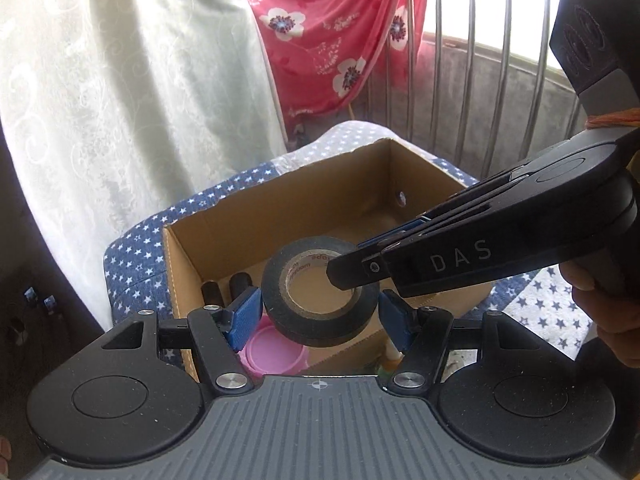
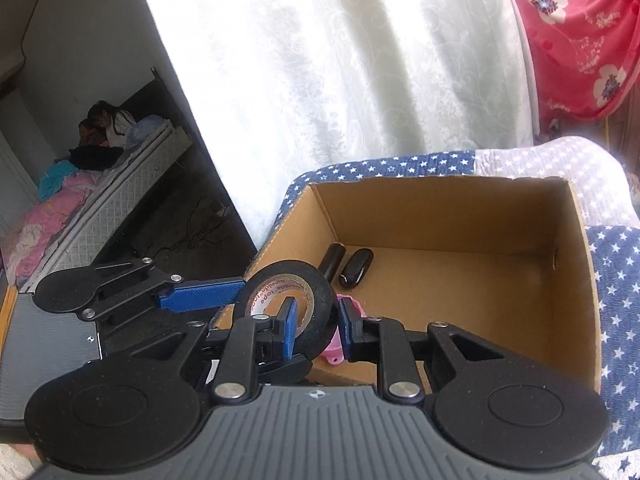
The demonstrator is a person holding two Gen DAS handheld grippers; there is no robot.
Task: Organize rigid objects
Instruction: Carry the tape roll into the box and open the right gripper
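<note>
A black tape roll (image 1: 320,304) (image 2: 288,292) hangs over the near end of an open cardboard box (image 1: 280,184) (image 2: 440,216). My left gripper (image 1: 318,314) is shut on its outer sides, a blue pad against each side. My right gripper (image 1: 340,276) (image 2: 316,320) comes in from the right and is shut on the roll's wall, one finger inside the hole and one outside. The left gripper's blue finger (image 2: 200,295) touches the roll's left edge in the right wrist view. Two black cylinders (image 1: 226,288) (image 2: 344,266) lie on the box floor, and a pink round lid (image 1: 276,354) (image 2: 334,350) sits below the roll.
The box rests on a blue cloth with white stars (image 1: 136,248) (image 2: 616,280). A white curtain (image 1: 120,100) hangs behind on the left, with a red flowered cloth (image 1: 328,28) and metal bars (image 1: 480,60) at the back. A hand (image 1: 600,320) holds the right gripper. A bed (image 2: 80,184) stands far left.
</note>
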